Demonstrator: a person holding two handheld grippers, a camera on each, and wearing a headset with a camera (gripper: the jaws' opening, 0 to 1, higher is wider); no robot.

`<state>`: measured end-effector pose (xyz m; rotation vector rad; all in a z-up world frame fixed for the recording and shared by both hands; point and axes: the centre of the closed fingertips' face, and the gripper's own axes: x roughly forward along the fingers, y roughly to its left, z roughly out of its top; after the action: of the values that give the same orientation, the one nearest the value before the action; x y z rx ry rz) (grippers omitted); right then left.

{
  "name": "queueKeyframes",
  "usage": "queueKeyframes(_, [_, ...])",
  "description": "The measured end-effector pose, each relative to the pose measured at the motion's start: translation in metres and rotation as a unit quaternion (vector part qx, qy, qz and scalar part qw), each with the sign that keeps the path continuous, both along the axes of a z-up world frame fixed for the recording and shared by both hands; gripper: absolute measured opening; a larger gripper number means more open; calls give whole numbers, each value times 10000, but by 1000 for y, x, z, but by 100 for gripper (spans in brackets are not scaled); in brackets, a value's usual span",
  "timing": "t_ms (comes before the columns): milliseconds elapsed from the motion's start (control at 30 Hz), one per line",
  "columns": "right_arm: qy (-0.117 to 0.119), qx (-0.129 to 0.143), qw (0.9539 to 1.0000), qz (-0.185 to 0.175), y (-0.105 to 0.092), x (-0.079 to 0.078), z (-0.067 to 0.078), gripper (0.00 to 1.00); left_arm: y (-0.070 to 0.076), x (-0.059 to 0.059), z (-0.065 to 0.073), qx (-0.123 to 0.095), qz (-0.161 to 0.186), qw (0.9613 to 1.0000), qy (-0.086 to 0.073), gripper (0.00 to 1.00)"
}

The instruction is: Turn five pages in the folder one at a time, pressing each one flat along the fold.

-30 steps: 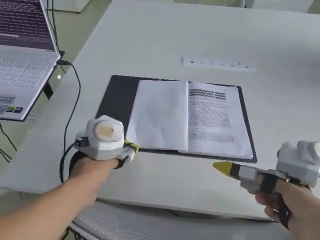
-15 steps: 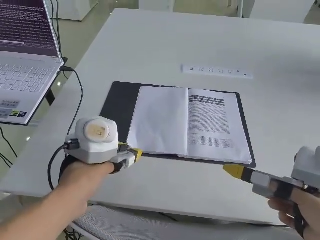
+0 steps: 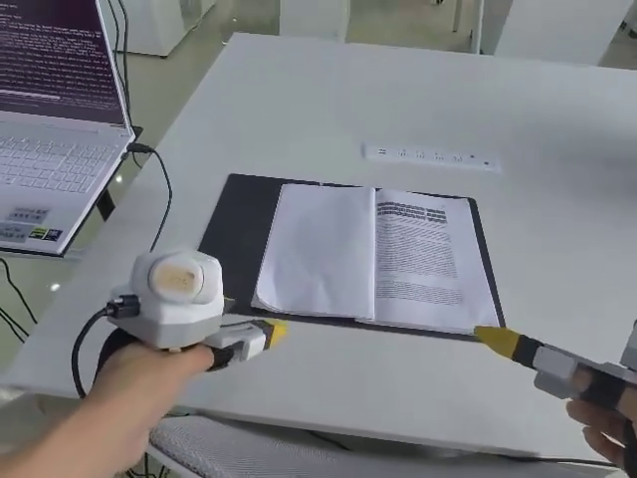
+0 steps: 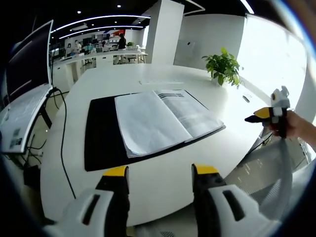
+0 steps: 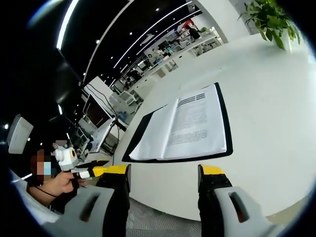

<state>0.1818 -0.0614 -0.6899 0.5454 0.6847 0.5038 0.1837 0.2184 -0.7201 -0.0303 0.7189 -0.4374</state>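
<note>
Found left gripper (image 4: 160, 172) with jaws spread wide, nothing held, just short of the folder (image 3: 234, 234) at its near left corner. Found right gripper (image 5: 165, 170) likewise wide and empty, off the near right corner, its body cut off at the head view's edge. Noted folder lying open on the table (image 3: 328, 100), left pages seemingly a little curled, print too small to read. Noted open tabletop around it; laptop (image 3: 50, 149) cropped at left, power strip (image 3: 430, 155) beyond.

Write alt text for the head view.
An open black folder lies on a white table, blank page left, printed page right. The left hand-held gripper and right hand-held gripper hover near its front corners. A laptop sits far left; a power strip lies beyond the folder.
</note>
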Motion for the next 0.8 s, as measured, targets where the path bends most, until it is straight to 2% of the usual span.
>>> queueKeyframes(100, [-57,2,9996,-285,-12,2,3,60,3,-5,4,33,-23,10000,-69,59])
queueKeyframes(167, [-61,-2,9991,-419,-19,0,5,64,5,-9,8,19,-11,10000,-38,64])
queueKeyframes(333, [-108,-147,9986,-500,-29,-7,10,71,7,-14,24,-40,-3,10000,-90,73])
queueKeyframes(367, [-161,-172,9984,-515,-30,-8,12,70,8,-12,28,19,-14,9998,-183,74])
queueKeyframes(433, [-180,-188,9985,-491,-30,-11,15,68,8,-13,36,45,-51,9996,-263,74])
queueKeyframes(567, [-234,-268,9987,-376,-24,-14,22,70,9,-15,42,-89,50,9998,-150,74])
queueKeyframes(600, [-253,-251,9989,-313,-21,-15,25,70,9,-15,44,-110,39,9998,-165,74])
queueKeyframes(667, [-398,-302,9985,-204,-15,-15,33,69,8,-17,49,-115,35,9997,-203,73])
queueKeyframes(733, [-660,-435,9968,-140,-13,-13,43,68,7,-15,56,-142,37,9992,-361,73])
queueKeyframes(800, [-857,-432,9953,-111,-10,-11,55,68,5,-15,63,-248,59,9989,-395,73])
